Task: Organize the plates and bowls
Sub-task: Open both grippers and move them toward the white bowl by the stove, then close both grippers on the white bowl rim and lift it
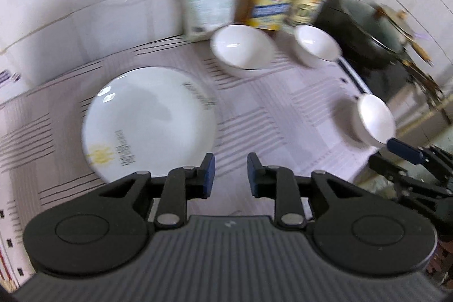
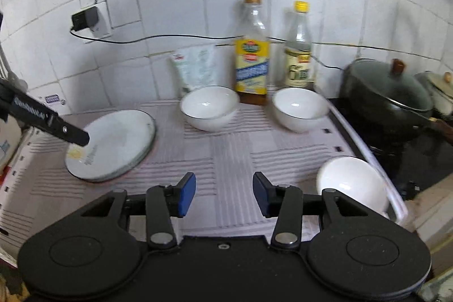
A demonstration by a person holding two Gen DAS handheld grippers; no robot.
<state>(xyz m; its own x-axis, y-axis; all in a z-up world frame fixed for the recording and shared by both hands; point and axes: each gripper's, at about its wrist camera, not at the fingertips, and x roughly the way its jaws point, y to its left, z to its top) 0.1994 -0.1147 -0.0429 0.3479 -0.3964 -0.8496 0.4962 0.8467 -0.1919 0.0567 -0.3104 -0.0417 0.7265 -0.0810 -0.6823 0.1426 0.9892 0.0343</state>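
Jaws parted, empty, bottles (image 2: pixel 252 53) behind bowls (image 2: pixel 209 108), wok (image 2: pixel 388 98) right.

- No wording can be read anywhere; every print is blurred or too small.
- The tall clear glass bottle with the yellow and blue label (image 2: pixel 251 67) bears unreadable print.
- The clear bottle with the yellow cap (image 2: pixel 299 58) carries large dark characters, illegible.
- The round white plate (image 1: pixel 150 120) shows dark lettering along its rim, smeared.

White plate (image 2: pixel 113 143) with a yellow motif at frame left, plain white bowls (image 2: pixel 209 108), a grey-striped surface (image 2: pixel 232 154), blue-padded black hand-held gripper (image 2: pixel 223 196).
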